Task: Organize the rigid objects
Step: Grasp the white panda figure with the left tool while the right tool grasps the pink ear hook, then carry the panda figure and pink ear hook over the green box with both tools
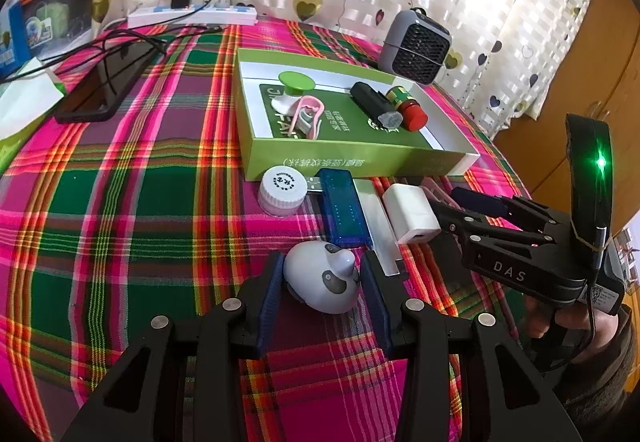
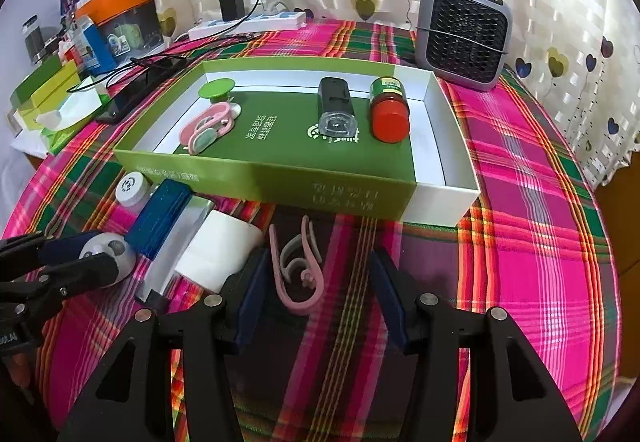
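Left gripper (image 1: 320,282) clamps grey-white panda toy (image 1: 320,280); right gripper (image 2: 316,296) apart.

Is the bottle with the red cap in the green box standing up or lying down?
Lying down. The red-capped bottle rests on its side on the floor of the green box, cap toward the camera, beside the black device.

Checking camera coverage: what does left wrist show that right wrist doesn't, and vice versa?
Left wrist only: the phone lying in full on the cloth, and the right gripper from outside.

Right wrist only: the pink clip whole between its open fingers, and the green boxes at far left.

Both: the green tray with red-capped bottle, white charger, blue USB tester, and the panda toy in the left gripper.
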{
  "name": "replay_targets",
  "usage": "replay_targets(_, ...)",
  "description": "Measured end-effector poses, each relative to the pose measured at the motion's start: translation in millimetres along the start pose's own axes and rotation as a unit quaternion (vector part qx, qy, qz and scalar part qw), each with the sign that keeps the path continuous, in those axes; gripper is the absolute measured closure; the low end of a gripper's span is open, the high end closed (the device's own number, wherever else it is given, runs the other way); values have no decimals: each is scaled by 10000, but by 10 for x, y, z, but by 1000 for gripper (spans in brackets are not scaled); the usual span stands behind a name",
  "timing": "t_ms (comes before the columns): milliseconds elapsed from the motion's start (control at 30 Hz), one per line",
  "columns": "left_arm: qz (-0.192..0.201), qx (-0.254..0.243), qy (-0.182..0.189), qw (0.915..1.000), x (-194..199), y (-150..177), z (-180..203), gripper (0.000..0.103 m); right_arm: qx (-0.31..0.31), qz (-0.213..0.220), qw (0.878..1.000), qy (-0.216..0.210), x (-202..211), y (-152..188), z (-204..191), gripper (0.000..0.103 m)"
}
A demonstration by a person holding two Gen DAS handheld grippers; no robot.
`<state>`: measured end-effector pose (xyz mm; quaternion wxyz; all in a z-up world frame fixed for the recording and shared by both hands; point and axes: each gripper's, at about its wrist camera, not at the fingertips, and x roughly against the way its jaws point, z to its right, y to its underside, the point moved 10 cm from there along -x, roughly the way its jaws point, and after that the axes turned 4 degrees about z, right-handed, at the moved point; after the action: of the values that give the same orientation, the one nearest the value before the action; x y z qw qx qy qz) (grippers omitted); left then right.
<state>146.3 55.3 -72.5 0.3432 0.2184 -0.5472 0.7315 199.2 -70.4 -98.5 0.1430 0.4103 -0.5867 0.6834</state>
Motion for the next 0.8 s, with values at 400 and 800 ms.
replay_targets(400, 10, -43, -44, 10000, -3, 8, -4, 65, 8, 12, 10000, -13, 5, -6, -6, 60)
replay_targets(800, 26, -15, -24, 10000, 4, 6, -12, 66, -64, 47, 10000, -39, 32, 4, 8, 79)
